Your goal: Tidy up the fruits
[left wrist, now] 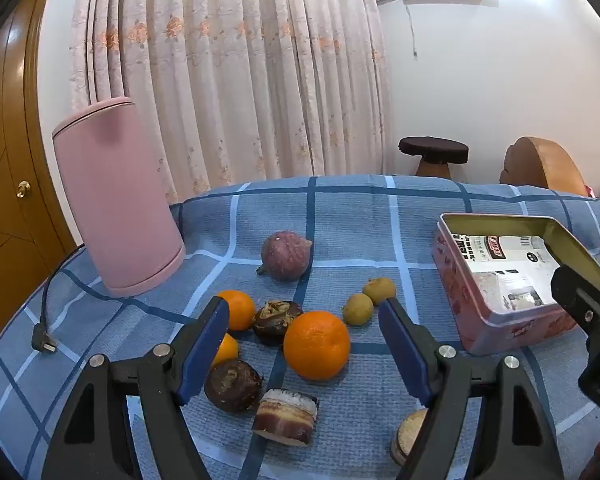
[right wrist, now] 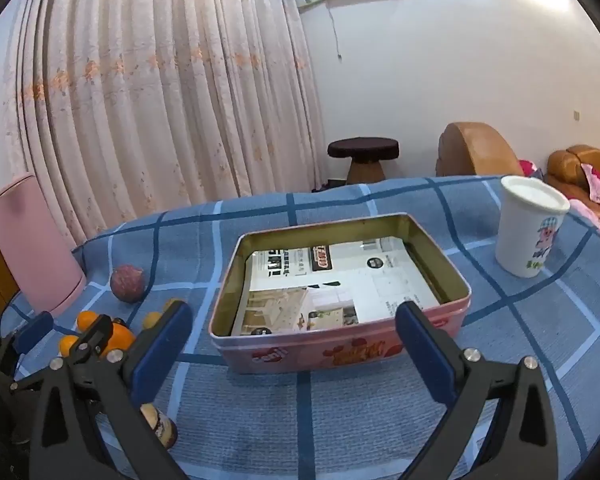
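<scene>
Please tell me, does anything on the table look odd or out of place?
Yes. A loose power plug lies on the tablecloth beside the pink canister, connected to nothing visible. The tin holds only printed paper, no fruit.

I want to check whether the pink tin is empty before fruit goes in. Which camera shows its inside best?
The right wrist view: the pink tin sits centred, its whole floor visible, holding only printed paper. The left wrist view shows it at the right edge, partly hidden behind the right tool.
</scene>
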A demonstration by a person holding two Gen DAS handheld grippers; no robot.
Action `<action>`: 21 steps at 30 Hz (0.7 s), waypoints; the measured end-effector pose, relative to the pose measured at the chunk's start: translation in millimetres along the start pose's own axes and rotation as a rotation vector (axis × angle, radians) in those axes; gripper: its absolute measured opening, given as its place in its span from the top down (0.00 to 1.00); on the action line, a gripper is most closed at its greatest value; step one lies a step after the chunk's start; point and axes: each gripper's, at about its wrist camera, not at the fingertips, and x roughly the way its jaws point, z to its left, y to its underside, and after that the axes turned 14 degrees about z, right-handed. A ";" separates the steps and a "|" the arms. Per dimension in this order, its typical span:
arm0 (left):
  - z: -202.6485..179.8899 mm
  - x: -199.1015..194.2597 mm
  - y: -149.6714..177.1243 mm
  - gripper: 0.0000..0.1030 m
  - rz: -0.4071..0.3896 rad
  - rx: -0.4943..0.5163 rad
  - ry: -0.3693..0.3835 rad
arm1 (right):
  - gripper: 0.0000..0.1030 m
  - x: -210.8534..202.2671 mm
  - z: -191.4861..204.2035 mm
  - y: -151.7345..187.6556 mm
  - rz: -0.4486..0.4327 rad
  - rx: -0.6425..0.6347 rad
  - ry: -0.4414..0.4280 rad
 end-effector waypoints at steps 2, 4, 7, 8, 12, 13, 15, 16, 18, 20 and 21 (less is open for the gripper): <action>0.2 -0.3 0.1 0.24 -0.001 0.004 0.012 | 0.00 3.9 -0.8 -1.6 -0.004 0.001 -0.001; -0.4 -1.3 0.2 0.24 -0.009 0.008 0.014 | 0.00 -5.1 -3.5 0.0 -0.044 -0.019 0.002; -4.6 -7.6 -3.3 0.24 -0.015 0.000 -0.001 | 0.00 -6.7 8.5 4.3 -0.064 -0.056 0.035; -4.0 -7.0 -4.4 0.24 -0.011 -0.006 -0.003 | 0.00 -7.0 7.7 3.8 -0.064 -0.055 0.035; 1.0 -3.5 -3.9 0.24 0.003 -0.024 -0.003 | 0.00 -5.5 5.7 3.9 -0.073 -0.060 0.043; 3.7 -3.3 0.7 0.24 -0.003 -0.023 0.002 | 0.00 -5.9 4.6 3.1 -0.073 -0.058 0.043; 4.4 -4.0 1.2 0.24 -0.007 -0.023 0.005 | 0.01 -6.1 3.7 3.8 -0.079 -0.055 0.042; 4.4 -4.5 2.1 0.24 -0.010 -0.022 0.004 | 0.01 -6.5 3.3 4.1 -0.080 -0.054 0.042; 4.8 -5.7 2.7 0.24 -0.014 -0.020 0.003 | 0.01 -6.6 3.4 4.2 -0.081 -0.054 0.041; 5.0 -5.4 2.4 0.24 -0.013 -0.021 0.004 | 0.03 -6.9 2.9 4.7 -0.083 -0.053 0.034; 5.8 -5.4 2.6 0.24 -0.013 -0.024 0.004 | 0.04 -6.7 1.6 4.1 -0.080 -0.053 0.028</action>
